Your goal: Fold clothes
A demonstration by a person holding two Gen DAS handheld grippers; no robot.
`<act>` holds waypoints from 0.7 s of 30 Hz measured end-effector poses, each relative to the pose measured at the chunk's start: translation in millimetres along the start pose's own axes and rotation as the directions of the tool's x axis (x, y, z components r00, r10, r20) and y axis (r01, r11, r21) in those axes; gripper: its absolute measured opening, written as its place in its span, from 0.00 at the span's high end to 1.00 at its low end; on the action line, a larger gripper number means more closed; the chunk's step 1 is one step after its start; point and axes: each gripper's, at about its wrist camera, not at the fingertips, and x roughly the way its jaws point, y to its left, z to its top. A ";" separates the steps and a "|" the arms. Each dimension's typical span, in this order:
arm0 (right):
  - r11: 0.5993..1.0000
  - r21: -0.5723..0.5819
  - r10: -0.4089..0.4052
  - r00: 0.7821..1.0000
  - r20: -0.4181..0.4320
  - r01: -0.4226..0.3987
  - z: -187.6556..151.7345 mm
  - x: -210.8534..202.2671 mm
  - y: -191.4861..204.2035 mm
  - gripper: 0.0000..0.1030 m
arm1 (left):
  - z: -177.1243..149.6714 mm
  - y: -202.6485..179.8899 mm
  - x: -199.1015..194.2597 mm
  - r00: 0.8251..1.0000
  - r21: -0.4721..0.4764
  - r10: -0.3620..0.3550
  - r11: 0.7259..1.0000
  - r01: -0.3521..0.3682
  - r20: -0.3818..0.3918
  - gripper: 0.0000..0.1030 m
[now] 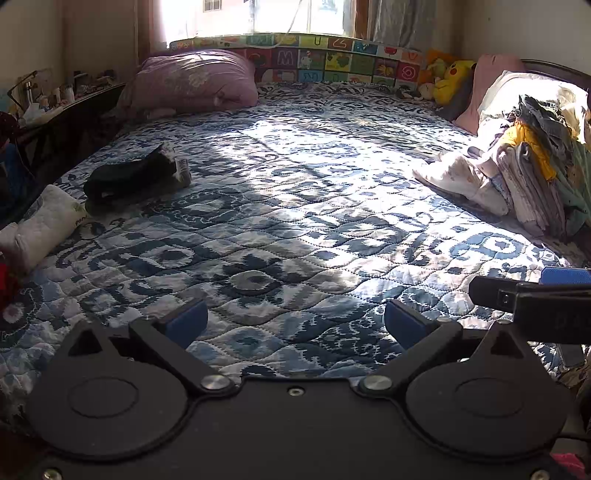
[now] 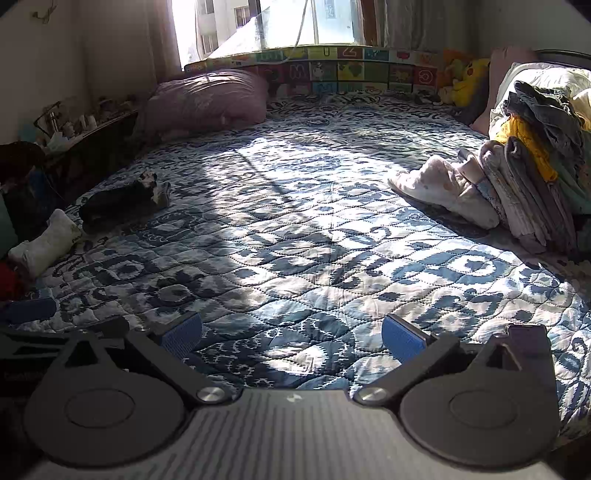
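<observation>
Sunlight from the window (image 1: 258, 14) fell across the bed's blue patterned quilt (image 1: 295, 206), which filled most of what we saw. We held both claws low over the near edge of the bed, side by side. Our left claw (image 1: 295, 325) stood wide open, its blue-padded fingers (image 1: 188, 325) well apart with only quilt between them, gripping nothing. Our right claw (image 2: 291, 338) was likewise spread wide and empty; its tip also showed at the right edge of the left wrist view.

We saw the pile of clothes (image 2: 535, 173) heaped at the right side of the bed, leaning against pale bedding, with a yellow garment (image 2: 524, 144) tucked among grey and pink pieces and a pale spotted garment (image 2: 439, 188) spilling from its foot onto the quilt. On the left side lay a dark folded garment (image 1: 136, 177) flat on the quilt, and just nearer to us a white rolled bundle (image 1: 40, 225). A purple pillow (image 1: 195, 81) sat at the far left, a colourful play mat (image 1: 314, 55) stood along the window wall, and a yellow plush toy (image 1: 452, 77) rested in the far right corner.
</observation>
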 end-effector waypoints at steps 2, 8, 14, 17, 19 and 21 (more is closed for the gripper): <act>1.000 0.002 0.001 1.000 0.000 -0.001 0.2 0.3 -0.7 0.00 | 0.1 -0.7 0.0 1.000 0.002 0.001 1.000 -0.001 0.000 0.00; 1.000 0.001 0.001 1.000 -0.001 -0.001 0.1 0.5 -0.7 0.00 | 0.2 -1.3 0.5 1.000 0.001 0.001 1.000 -0.001 -0.002 0.00; 1.000 0.001 0.001 1.000 0.000 -0.001 -0.2 1.1 -1.2 0.00 | -0.8 -1.9 1.2 1.000 0.001 0.003 1.000 -0.003 -0.001 0.00; 1.000 0.001 0.001 1.000 0.000 -0.001 -0.3 1.5 -1.5 0.00 | -0.6 -2.0 1.7 1.000 0.001 0.004 1.000 -0.004 -0.002 0.00; 1.000 0.001 0.001 1.000 -0.002 -0.001 -0.2 1.9 -1.7 0.00 | -0.5 -1.9 2.5 1.000 0.001 0.004 1.000 -0.004 -0.003 0.00; 1.000 0.000 0.001 1.000 -0.002 -0.001 -0.5 2.4 -1.3 0.00 | -0.2 -1.7 3.3 1.000 0.001 0.004 1.000 -0.004 -0.005 0.00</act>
